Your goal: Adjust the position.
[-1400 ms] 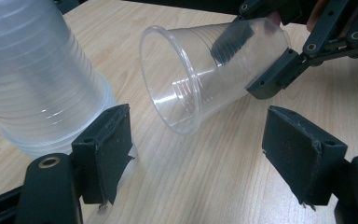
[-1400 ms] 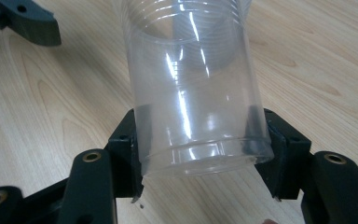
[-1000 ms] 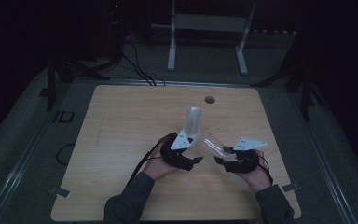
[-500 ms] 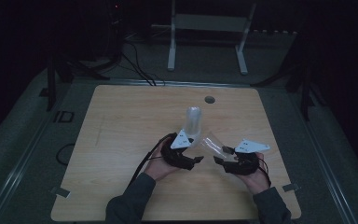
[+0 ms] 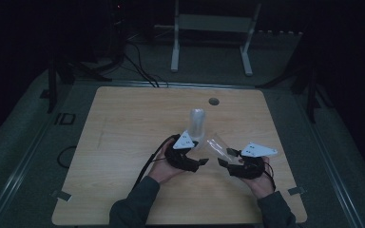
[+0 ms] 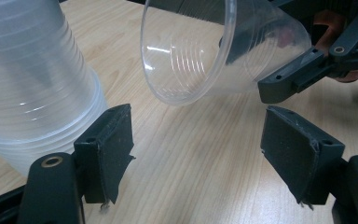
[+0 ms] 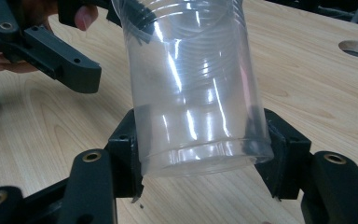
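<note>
A stack of clear plastic cups (image 5: 197, 121) stands upright mouth-down near the middle of the wooden table (image 5: 123, 133). My right gripper (image 5: 228, 159) is shut on the base of a single clear cup (image 5: 217, 145), which tilts with its mouth toward the stack. In the right gripper view the pads of that gripper (image 7: 200, 140) press both sides of the cup (image 7: 191, 79). My left gripper (image 6: 198, 126) is open with bare table between its pads. The stack (image 6: 32, 84) stands just outside its left jaw, and the tilted cup (image 6: 205, 51) hangs above and ahead.
A round hole (image 5: 213, 101) sits in the table's far side. Beyond the table stand a white metal frame (image 5: 214, 28) and dark cables (image 5: 142, 71) on the floor. Bare wood stretches to the left of the hands.
</note>
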